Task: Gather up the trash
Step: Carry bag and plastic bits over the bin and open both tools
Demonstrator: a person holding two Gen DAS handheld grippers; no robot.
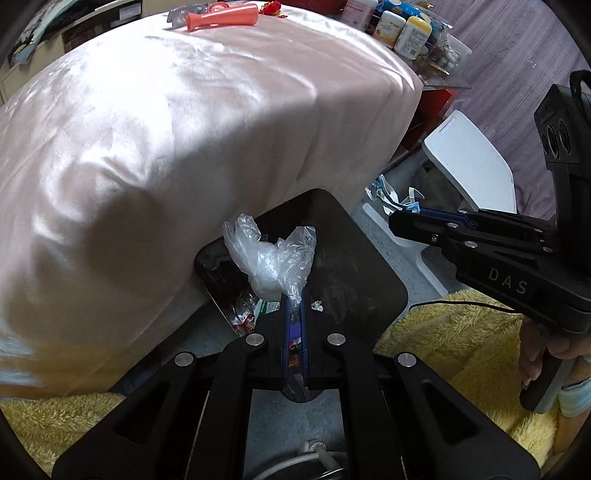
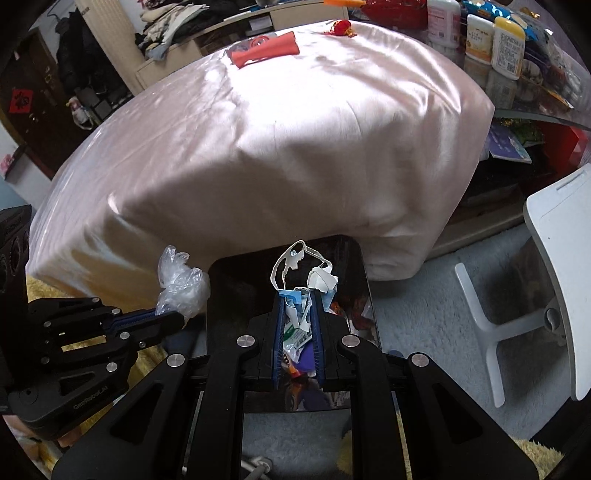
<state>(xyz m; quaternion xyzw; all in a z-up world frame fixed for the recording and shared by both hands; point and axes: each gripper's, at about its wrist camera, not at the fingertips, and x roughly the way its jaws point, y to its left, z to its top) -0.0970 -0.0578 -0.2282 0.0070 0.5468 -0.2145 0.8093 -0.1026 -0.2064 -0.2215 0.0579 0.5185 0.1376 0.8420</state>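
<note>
My left gripper (image 1: 294, 295) is shut on a crumpled clear plastic bag (image 1: 271, 254) and holds it over the black trash bin (image 1: 354, 266), which has wrappers inside. It also shows in the right wrist view (image 2: 181, 315) with the bag (image 2: 181, 284) at the bin's left edge. My right gripper (image 2: 298, 293) is shut on a blue and white face mask (image 2: 306, 273) with loose straps, above the bin (image 2: 240, 280). In the left wrist view the right gripper (image 1: 397, 218) holds the mask (image 1: 388, 195) right of the bin.
A large pink satin-covered table (image 1: 184, 129) rises just behind the bin, with an orange vase (image 1: 221, 16) on top. A white chair (image 2: 554, 258) stands at the right. Bottles (image 2: 495, 40) crowd a glass side table. Yellow fleece (image 1: 461, 332) lies near me.
</note>
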